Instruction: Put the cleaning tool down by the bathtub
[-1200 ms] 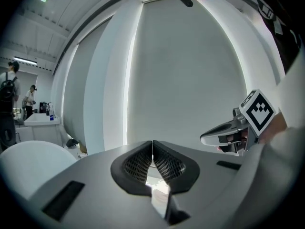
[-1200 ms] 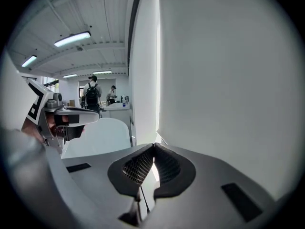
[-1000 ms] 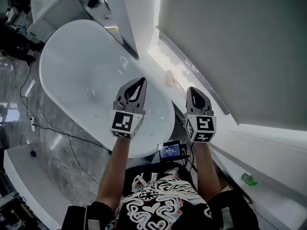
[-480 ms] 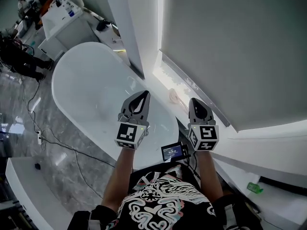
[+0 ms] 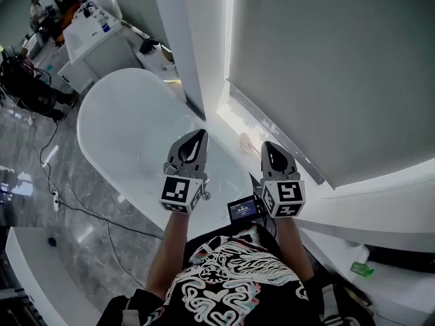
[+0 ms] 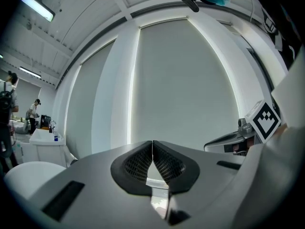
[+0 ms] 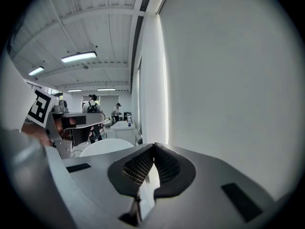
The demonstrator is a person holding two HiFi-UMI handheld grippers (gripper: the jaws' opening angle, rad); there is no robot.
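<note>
- Bathtub [image 5: 122,134]: plain glossy white.
- Left hand-held gripper [image 5: 200,136], right hand-held gripper [image 5: 270,147]: grey shells, black ribbed pads [image 6: 138,163].
- Marker cubes [image 5: 178,190]: black-and-white square patterns.
- Floor [image 5: 41,182]: grey marble, pale veining.
- Shirt [image 5: 231,284]: black, with a white swirling print and touches of pink and teal.
- Blind [image 5: 326,60]: flat grey.
- Small item [image 5: 358,269] at lower right: green.
</note>
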